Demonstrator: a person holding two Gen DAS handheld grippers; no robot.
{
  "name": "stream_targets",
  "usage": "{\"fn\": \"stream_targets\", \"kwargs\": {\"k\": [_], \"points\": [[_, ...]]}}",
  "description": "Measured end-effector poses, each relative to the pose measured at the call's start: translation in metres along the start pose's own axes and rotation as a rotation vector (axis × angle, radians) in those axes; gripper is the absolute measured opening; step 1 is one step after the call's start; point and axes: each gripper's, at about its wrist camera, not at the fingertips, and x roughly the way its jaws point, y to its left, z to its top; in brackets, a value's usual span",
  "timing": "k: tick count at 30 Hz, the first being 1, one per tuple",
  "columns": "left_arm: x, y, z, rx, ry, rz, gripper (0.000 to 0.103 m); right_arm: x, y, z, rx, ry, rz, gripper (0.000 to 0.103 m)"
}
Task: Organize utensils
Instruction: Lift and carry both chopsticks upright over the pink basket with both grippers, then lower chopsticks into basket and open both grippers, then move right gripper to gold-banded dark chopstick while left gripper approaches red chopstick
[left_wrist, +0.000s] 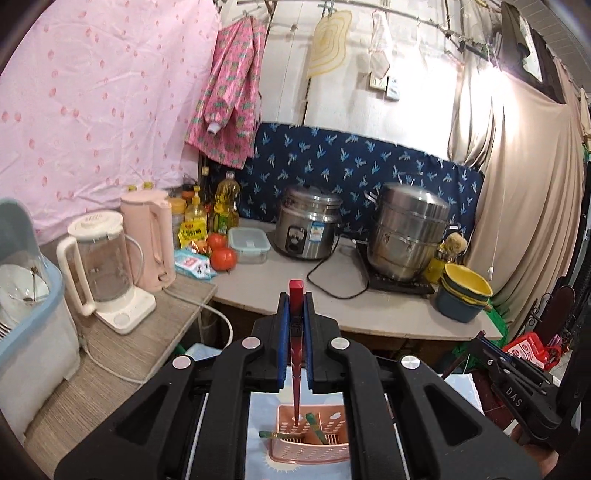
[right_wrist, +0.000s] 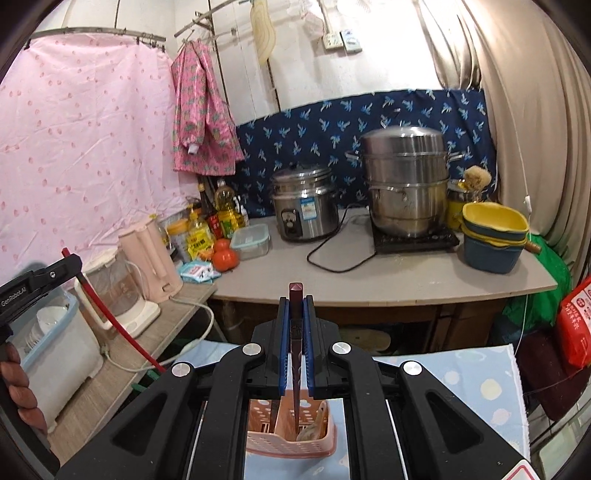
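Above the blue-clothed table (right_wrist: 461, 373), I'm gripping a red chopstick (left_wrist: 296, 332) in my left gripper (left_wrist: 296, 306) and a maroon chopstick (right_wrist: 296, 332) in my right gripper (right_wrist: 296, 306), over the pink perforated plastic basket (left_wrist: 314, 448).

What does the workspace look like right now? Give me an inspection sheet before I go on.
Surface: cloth-covered table under both grippers; grey counter behind.
Job's things: pink utensil basket on the cloth, some utensils already in it; red chopstick; dark chopstick.
Clutter: blender, pink kettle, oil bottles, tomatoes, rice cooker, steel steamer pot, stacked bowls.
Grippers: left gripper shut on red chopstick; right gripper shut on dark chopstick, both above the basket.
Cables: black cord on counter; white cord from the kettle side.
Surroundings: pink curtain, blue patterned cloth.
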Motion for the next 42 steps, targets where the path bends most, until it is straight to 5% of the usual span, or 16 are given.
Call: {"fn": "stream_targets", "kwargs": {"k": [6, 8, 10, 23, 42], "points": [[0.025, 0.001, -0.021, 0.004, 0.056, 0.014, 0.007, 0.023, 0.002, -0.018, -0.015, 0.049, -0.007, 0.010], [0.027, 0.002, -0.026, 0.010, 0.057, 0.033, 0.016, 0.021, 0.001, -0.020, -0.004, 0.042, -0.017, 0.025], [0.027, 0.004, -0.029, 0.005, 0.057, 0.048, 0.031, 0.018, -0.001, -0.023, 0.007, 0.037, -0.014, 0.027], [0.008, 0.017, -0.054, -0.016, 0.113, 0.059, 0.032, -0.008, 0.008, -0.048, -0.015, 0.060, -0.003, 0.027], [-0.040, 0.029, -0.240, 0.029, 0.427, 0.078, 0.034, -0.073, 0.018, -0.220, -0.012, 0.332, -0.009, 0.027]]}}
